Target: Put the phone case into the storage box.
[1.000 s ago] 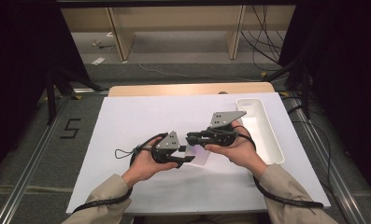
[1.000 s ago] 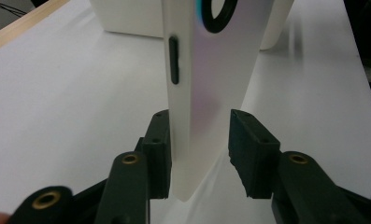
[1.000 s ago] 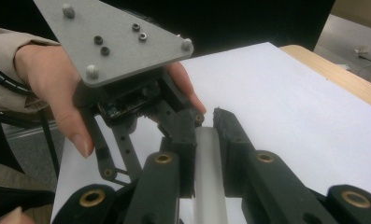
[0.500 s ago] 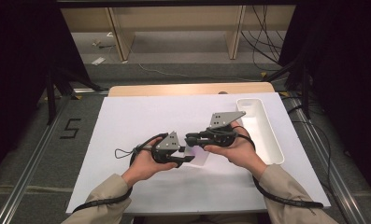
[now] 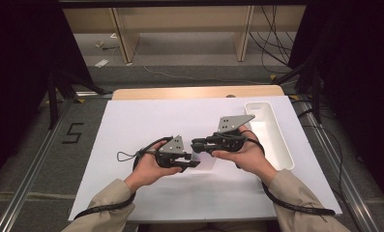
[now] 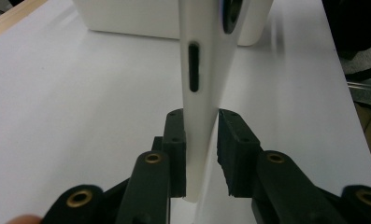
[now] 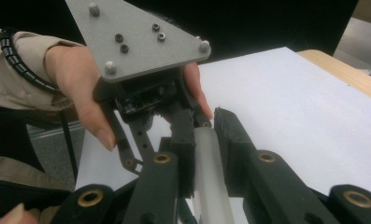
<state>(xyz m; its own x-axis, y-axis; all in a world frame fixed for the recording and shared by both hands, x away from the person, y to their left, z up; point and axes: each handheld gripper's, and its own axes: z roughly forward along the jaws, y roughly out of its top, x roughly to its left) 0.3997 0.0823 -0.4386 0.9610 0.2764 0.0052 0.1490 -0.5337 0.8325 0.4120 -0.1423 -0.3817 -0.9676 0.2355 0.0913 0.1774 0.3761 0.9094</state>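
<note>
A white phone (image 6: 204,70), a thin slab with a black slot in its edge, is held between both grippers above the table. In the left gripper view it stands on edge between the black jaws of my left gripper (image 6: 201,116). These jaws have just been closing and both pads now touch it. My right gripper (image 7: 204,126) is shut on the phone's other end (image 7: 209,177). In the high view the left gripper (image 5: 192,163) and right gripper (image 5: 197,144) meet nose to nose at mid-table, with the phone (image 5: 206,162) between them.
A long white tray (image 5: 272,140) lies along the right side of the white table sheet (image 5: 131,125). The tray's end wall (image 6: 127,18) stands just beyond the phone. Cables trail from both grippers toward the person's sleeves. The wooden table edge (image 5: 180,93) runs at the back.
</note>
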